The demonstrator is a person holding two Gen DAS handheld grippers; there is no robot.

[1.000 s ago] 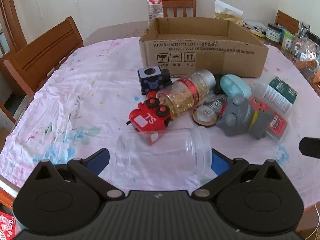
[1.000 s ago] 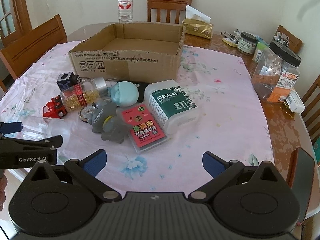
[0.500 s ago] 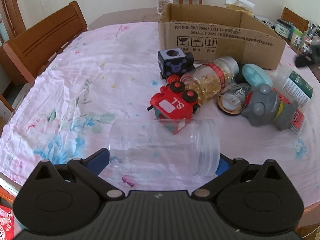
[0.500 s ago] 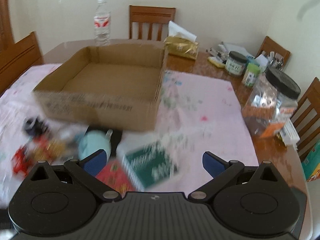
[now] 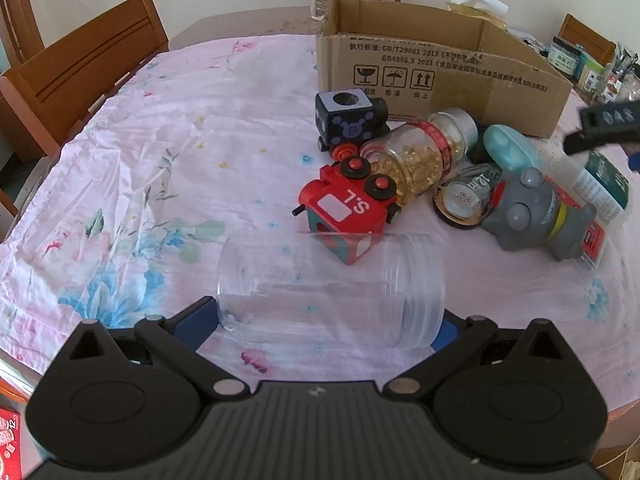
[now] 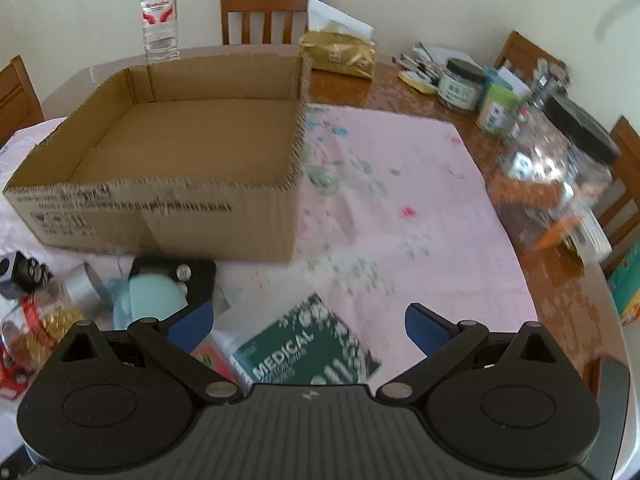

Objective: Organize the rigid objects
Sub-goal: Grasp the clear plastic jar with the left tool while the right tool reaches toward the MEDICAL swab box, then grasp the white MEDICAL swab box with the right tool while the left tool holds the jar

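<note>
Fingers of the left gripper [image 5: 328, 322] stood wide apart in the left wrist view, their blue pads [image 5: 198, 318] at either end of a clear, lidless plastic jar [image 5: 332, 286] that lay on its side across the gap, threaded mouth toward the right finger. Whether the pads actually pressed on it could not be told. Just beyond the jar, past the fingertips, a red toy train marked "S'L" [image 5: 348, 210] lay tipped on the pink floral tablecloth [image 5: 160, 168]. Farther out and slightly right lay a dark blue toy block car [image 5: 348, 120], a clear bottle of golden capsules with a silver cap [image 5: 424, 152], a pale teal oval case [image 5: 506, 150], a round glass dome ornament [image 5: 464, 196] and a grey rubber creature toy [image 5: 536, 214]. An open brown cardboard box [image 5: 436, 72] stood beyond them all.

Through the right wrist view, somewhat blurred, the right gripper [image 6: 308, 322] was spread wide and held nothing. Between its fingers, near the palm, lay a white plastic case with a green "MEDICAL" label [image 6: 308, 348]. Off the left finger sat the teal case on a black slab [image 6: 192, 276]. Straight ahead and left, the cardboard box showed a bare interior. Beyond it stood a clear water bottle [image 6: 160, 12]; to the far right stood a clear black-lidded jar [image 6: 560, 172].
</note>
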